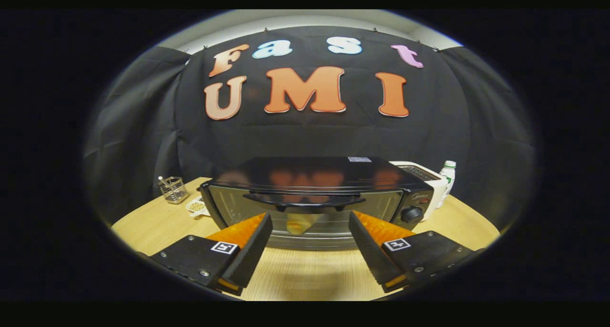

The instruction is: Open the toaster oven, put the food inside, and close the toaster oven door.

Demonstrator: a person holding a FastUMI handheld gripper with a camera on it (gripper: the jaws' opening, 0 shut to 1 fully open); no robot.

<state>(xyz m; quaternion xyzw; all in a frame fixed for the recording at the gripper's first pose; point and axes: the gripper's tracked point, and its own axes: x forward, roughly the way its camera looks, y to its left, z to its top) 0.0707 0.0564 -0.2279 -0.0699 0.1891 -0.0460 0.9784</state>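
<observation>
Dim fisheye view, edges warped; glare on toaster oven (317, 174) top.

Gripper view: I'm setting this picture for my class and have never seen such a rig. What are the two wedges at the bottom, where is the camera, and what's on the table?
The camera rides on a hand-held claw and looks forward along its two fingers; those are the wedges. A person carries it; there is no robot arm. The fingers are apart and hold nothing.

Just ahead of them, on a wooden table, stands a black toaster oven, door shut, with a handle across the door and a knob beside it. Something pale shows behind the glass; I cannot tell what.

Left of the oven: a wire basket and a small dish. Right of it: a white toaster and a bottle.
</observation>
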